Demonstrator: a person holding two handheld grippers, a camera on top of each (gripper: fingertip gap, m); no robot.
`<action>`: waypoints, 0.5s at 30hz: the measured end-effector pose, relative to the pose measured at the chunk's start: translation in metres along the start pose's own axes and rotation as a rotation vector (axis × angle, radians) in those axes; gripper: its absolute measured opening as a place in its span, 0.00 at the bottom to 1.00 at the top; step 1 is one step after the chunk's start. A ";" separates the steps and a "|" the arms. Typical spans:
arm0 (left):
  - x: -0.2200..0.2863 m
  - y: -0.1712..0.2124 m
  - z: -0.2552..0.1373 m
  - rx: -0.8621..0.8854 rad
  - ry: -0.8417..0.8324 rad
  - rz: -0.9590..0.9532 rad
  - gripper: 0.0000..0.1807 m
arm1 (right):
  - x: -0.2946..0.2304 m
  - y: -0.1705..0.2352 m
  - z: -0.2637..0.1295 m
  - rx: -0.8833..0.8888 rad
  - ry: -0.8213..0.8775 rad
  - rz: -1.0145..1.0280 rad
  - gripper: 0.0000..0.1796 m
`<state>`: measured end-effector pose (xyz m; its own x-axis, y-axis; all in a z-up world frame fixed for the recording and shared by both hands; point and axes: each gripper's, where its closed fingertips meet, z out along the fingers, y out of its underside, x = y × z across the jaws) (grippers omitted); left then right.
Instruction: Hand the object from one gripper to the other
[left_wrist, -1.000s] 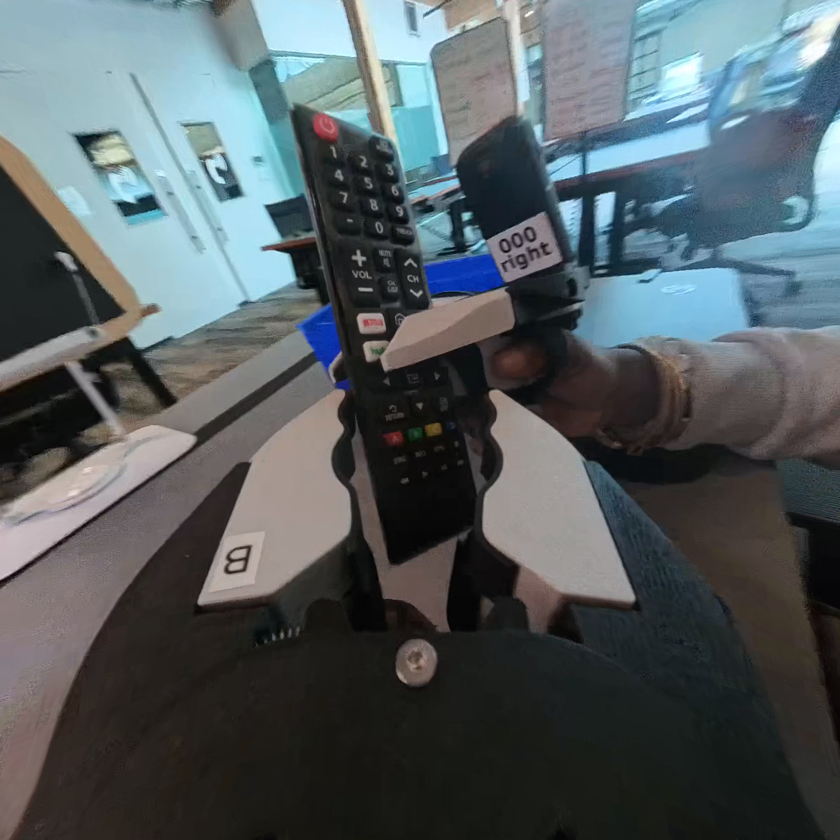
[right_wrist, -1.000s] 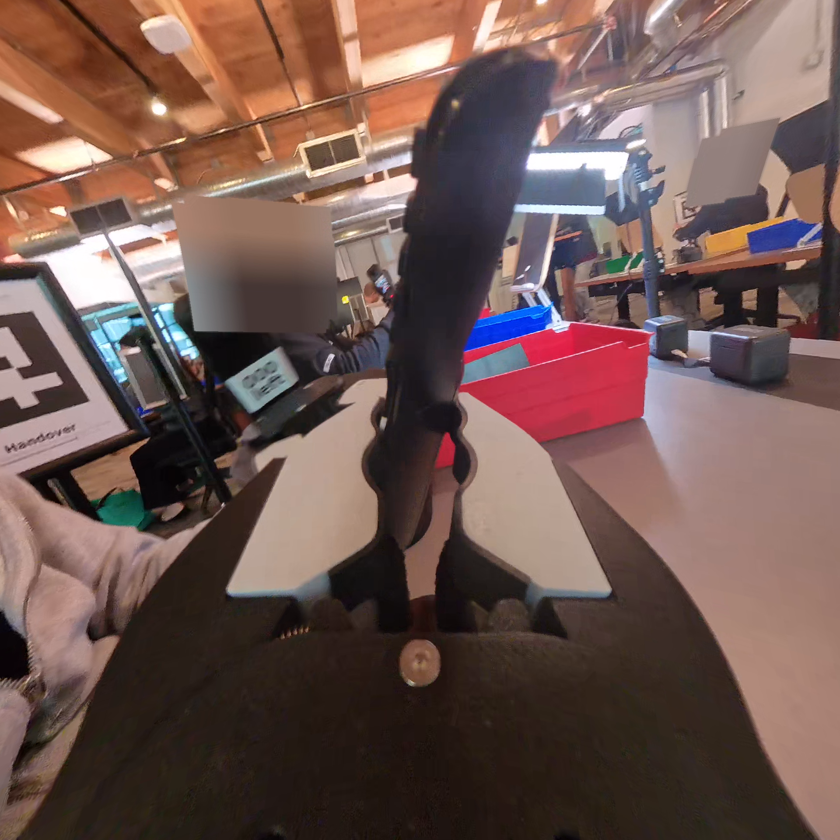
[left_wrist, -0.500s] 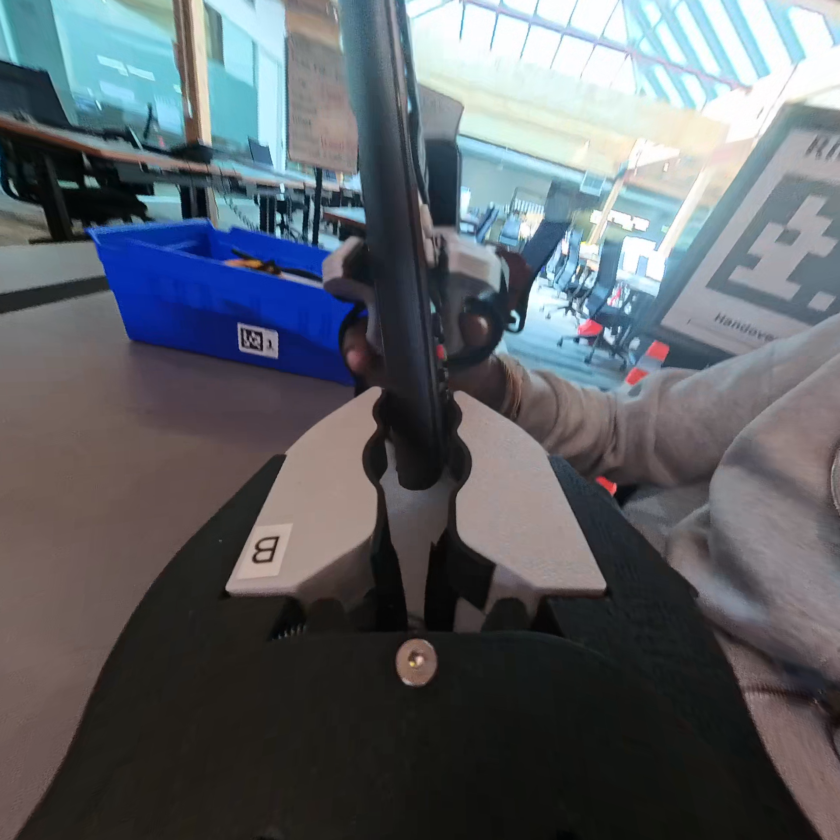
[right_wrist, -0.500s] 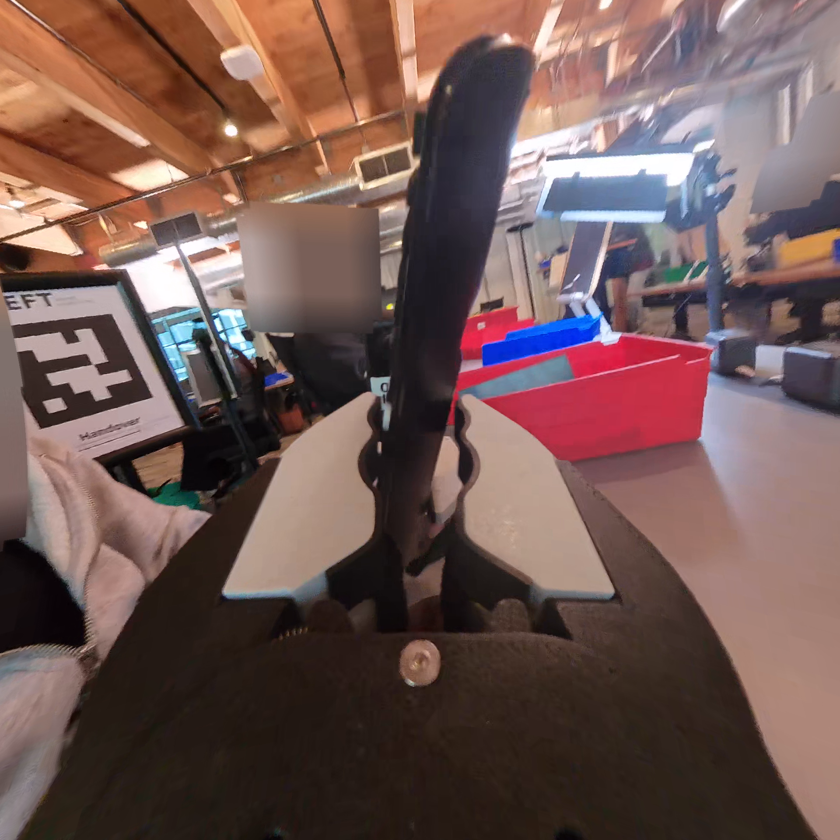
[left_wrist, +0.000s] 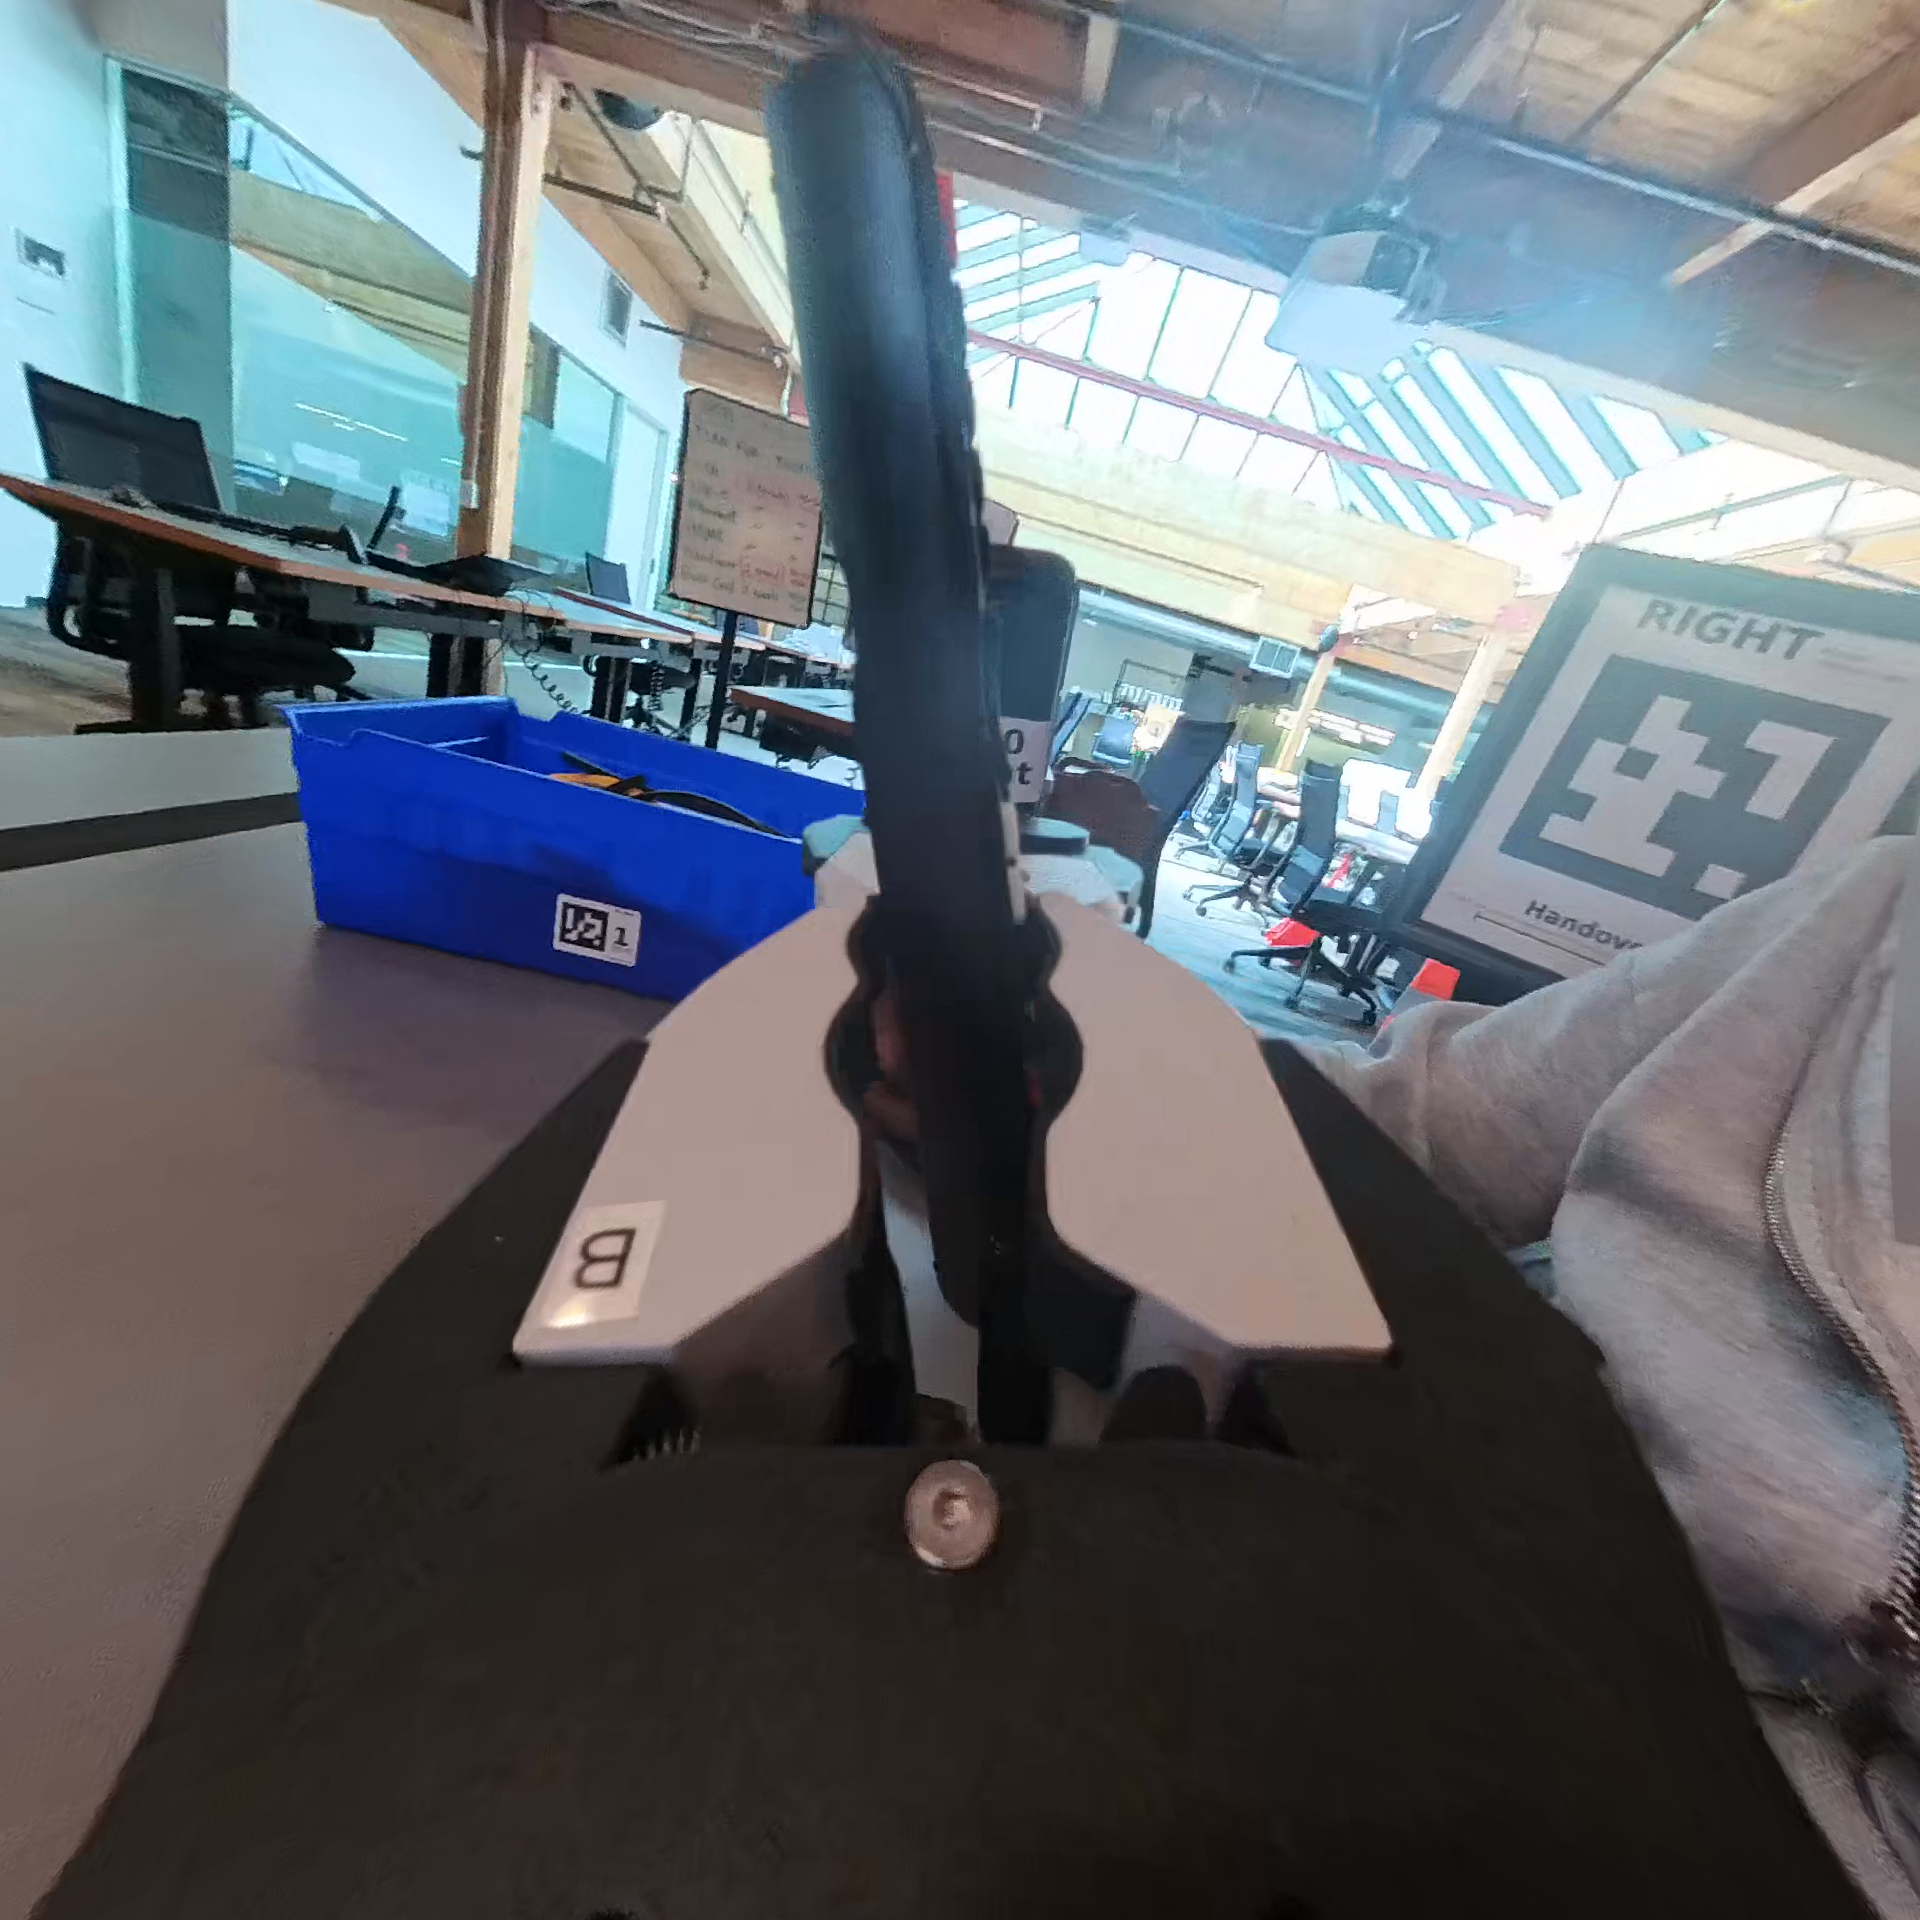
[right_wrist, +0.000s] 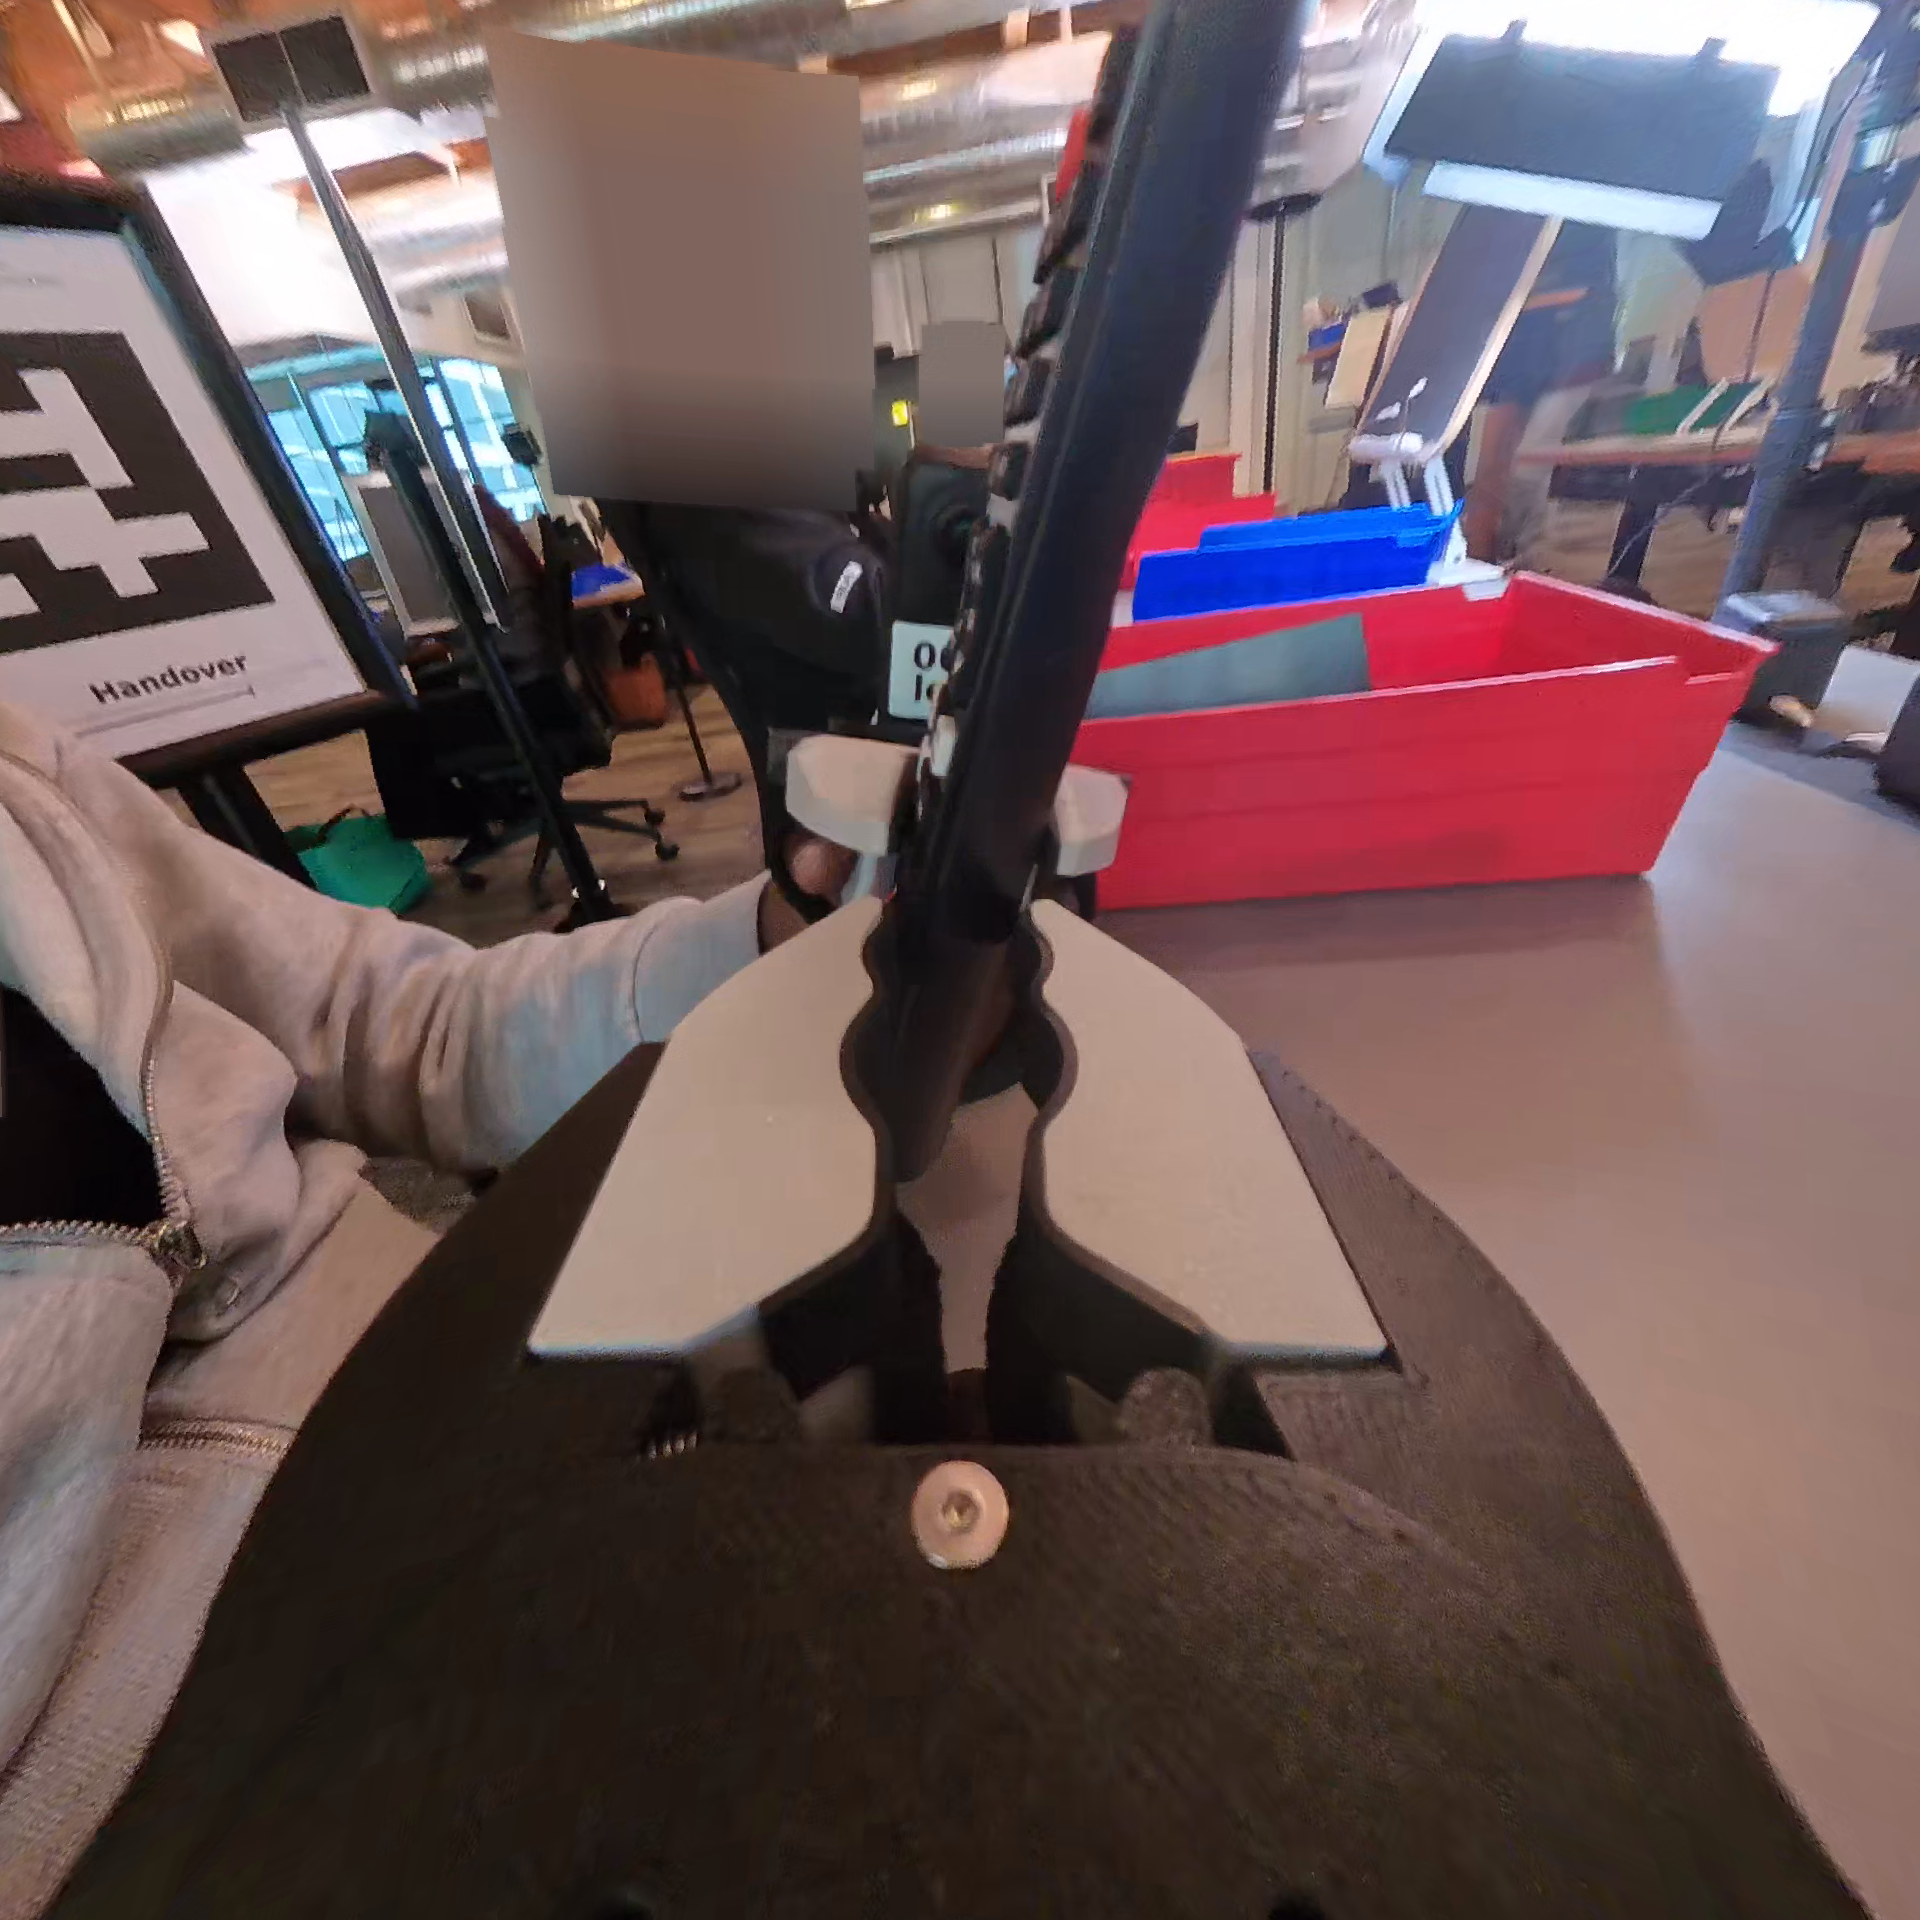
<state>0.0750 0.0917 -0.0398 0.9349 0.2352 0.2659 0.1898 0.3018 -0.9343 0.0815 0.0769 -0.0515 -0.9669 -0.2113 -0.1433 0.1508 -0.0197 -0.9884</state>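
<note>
Between both closed claws, left claw (left_wrist: 951, 997) and right claw (right_wrist: 951, 966), apparently both gripping, remote (left_wrist: 904, 623) stands near-upright.

We see bright daylight flooding through the skylights (left_wrist: 1299, 343), blown out to glare above the blue bin (left_wrist: 499, 831). Wide-angle bending curves the edges in both views. Near the red bin (right_wrist: 1403, 769) the background smears with motion blur; ceiling lamps add warm light.

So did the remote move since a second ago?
Yes. In the left wrist view the remote has swung right: the blue bin, behind it earlier, now sits to its left.
</note>
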 end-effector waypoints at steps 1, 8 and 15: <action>-0.001 0.002 0.000 -0.009 -0.010 0.006 0.13 | -0.001 0.003 0.002 -0.017 -0.001 -0.004 0.12; 0.001 0.012 0.000 -0.062 -0.007 -0.016 0.13 | -0.002 -0.018 -0.006 0.132 -0.048 0.067 0.23; 0.004 0.029 0.008 -0.161 -0.007 0.023 0.14 | 0.002 -0.022 -0.012 0.132 -0.007 0.035 0.13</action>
<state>0.0821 0.1084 -0.0637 0.9376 0.2465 0.2451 0.2145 0.1447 -0.9660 0.0736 0.0888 -0.0309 -0.9592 -0.2206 -0.1769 0.2106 -0.1401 -0.9675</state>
